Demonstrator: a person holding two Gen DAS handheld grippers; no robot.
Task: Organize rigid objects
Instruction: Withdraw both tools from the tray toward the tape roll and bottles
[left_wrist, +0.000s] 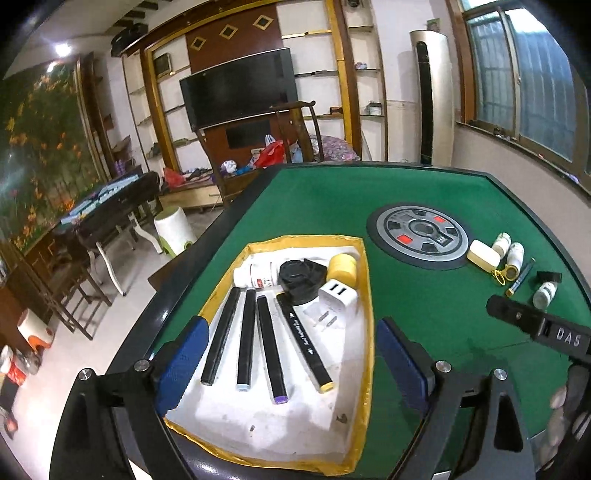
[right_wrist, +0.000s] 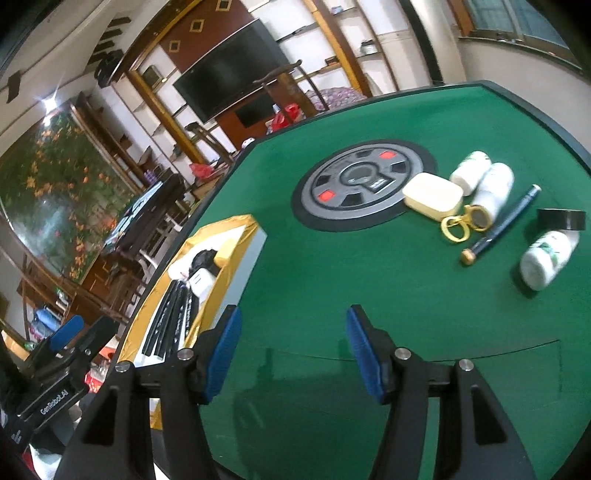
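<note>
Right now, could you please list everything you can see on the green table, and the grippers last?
tray: one, white with yellow rim, left part of the table
markers: four, black, side by side in the tray
charger: one, white, in the tray
tape roll: one, yellow, in the tray
bottle: one, white, lying at the tray's far end
case: one, cream, beside the centre dial
bottles: three, white, right side of the table
scissors: one, yellow handles, by the case
pen: one, dark, gold tip
black tape roll: one, far right
left gripper: blue fingers, open over the tray
right gripper: blue fingers, open, nothing between
</note>
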